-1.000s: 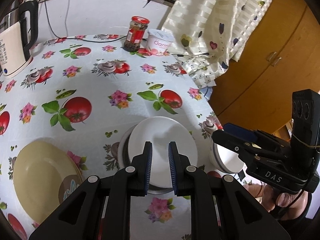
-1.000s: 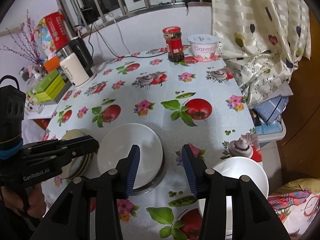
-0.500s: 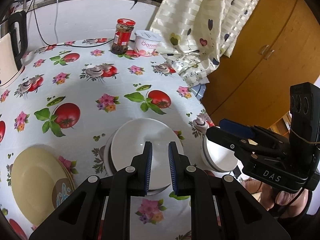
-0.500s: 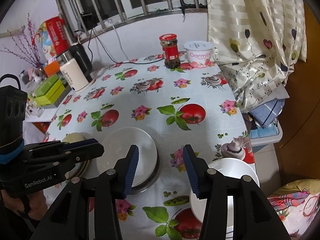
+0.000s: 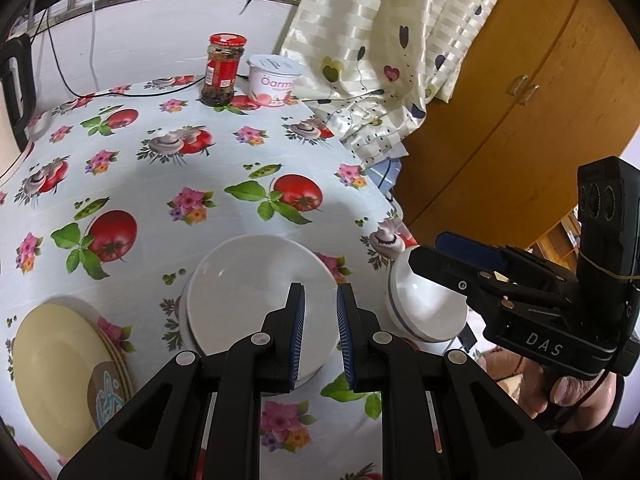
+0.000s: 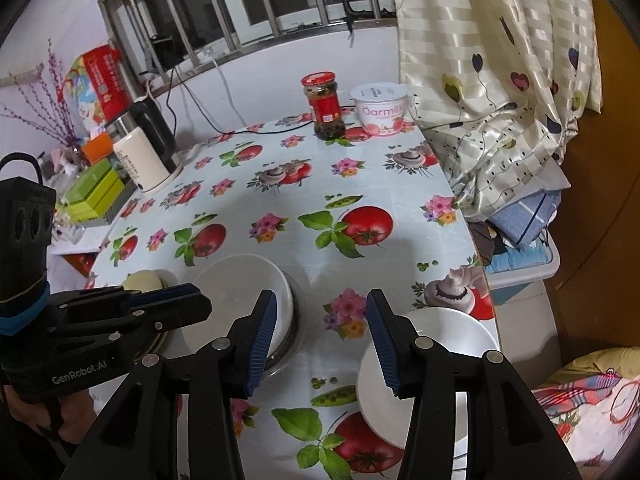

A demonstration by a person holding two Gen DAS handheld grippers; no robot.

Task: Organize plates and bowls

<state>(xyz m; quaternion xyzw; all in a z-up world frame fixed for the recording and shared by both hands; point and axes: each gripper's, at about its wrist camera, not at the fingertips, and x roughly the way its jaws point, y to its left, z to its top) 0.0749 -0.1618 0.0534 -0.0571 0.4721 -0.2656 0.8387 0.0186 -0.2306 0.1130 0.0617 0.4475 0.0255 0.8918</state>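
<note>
Left claw (image 5: 320,332) spread narrowly above the white plate (image 5: 256,292); right claw (image 6: 320,340) spread wide; white bowl (image 6: 432,364) at the bench (image 6: 400,184) edge.

White plate (image 5: 256,300) (stacked on another dish) lies just ahead of the left tool; yellow plates (image 5: 60,376) stacked to its left; white bowl (image 5: 424,312) upright to its right.

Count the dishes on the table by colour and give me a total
White: 3, the plate, the dish under it, the bowl
Yellow: at least 2 stacked plates
Total: at least 5
</note>
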